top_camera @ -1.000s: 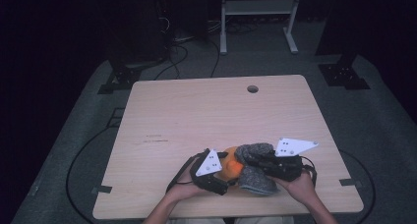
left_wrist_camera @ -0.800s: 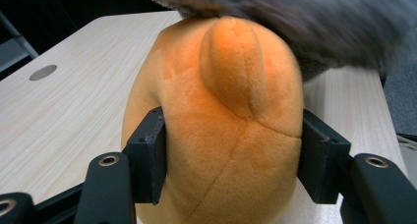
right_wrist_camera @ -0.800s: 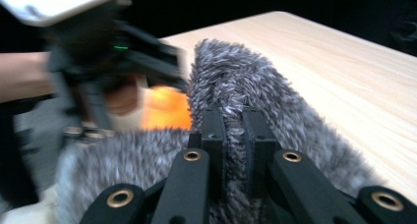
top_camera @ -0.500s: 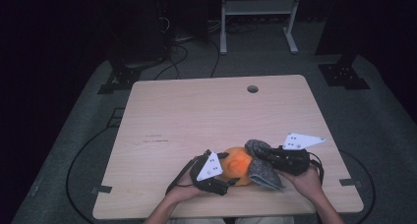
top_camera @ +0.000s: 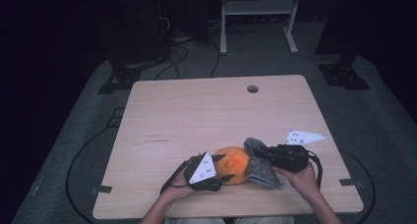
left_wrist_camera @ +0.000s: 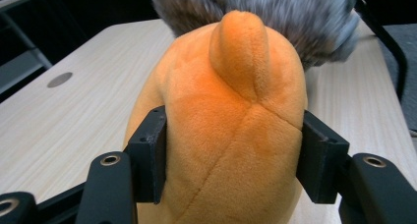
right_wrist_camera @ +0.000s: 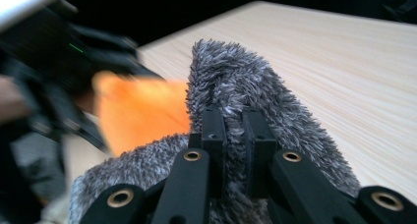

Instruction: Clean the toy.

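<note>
The orange plush toy (left_wrist_camera: 221,130) is squeezed between the jaws of the left claw (left_wrist_camera: 228,160) near the front edge of the wooden surface (top_camera: 196,111), while a fold of the grey fuzzy cover (right_wrist_camera: 255,101) is pinched tight by the right claw (right_wrist_camera: 233,155). Both are soft, so a slip is pretty likely if they get pulled apart hard: the fur could be yanked free, or the plush popped out sideways and rolled off the edge.

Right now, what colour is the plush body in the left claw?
Orange; clearest in the left gripper view.
</note>
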{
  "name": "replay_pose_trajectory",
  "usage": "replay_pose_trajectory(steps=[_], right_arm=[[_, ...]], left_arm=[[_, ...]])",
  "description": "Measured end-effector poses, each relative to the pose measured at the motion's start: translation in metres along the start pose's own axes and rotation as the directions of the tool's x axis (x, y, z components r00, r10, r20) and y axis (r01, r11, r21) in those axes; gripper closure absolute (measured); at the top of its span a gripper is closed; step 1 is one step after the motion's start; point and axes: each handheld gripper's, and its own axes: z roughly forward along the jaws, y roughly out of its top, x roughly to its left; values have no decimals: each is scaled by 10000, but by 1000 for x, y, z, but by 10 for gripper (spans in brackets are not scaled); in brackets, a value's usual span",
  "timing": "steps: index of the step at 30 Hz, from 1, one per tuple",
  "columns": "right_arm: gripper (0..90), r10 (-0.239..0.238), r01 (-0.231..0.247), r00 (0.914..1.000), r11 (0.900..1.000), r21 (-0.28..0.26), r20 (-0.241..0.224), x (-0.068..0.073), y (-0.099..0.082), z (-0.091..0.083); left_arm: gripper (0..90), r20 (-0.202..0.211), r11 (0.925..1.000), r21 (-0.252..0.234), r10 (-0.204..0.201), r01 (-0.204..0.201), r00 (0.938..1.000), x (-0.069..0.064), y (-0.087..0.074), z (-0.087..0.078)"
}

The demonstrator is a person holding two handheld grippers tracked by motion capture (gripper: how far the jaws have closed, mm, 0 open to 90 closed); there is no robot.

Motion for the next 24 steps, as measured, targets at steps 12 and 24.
replay_pose_trajectory(steps=[12,24], right_arm=[[815,294,-298,9995,9992,260,143,-5,-9,-2],[815,304,-315,9988,9991,282,386,-4,-8,-2]], left_arm=[[351,285,9995,-39,-311,312,9991,7,-9,-4],[330,225,9991,-73,-422,424,9989,7,-9,-3]])
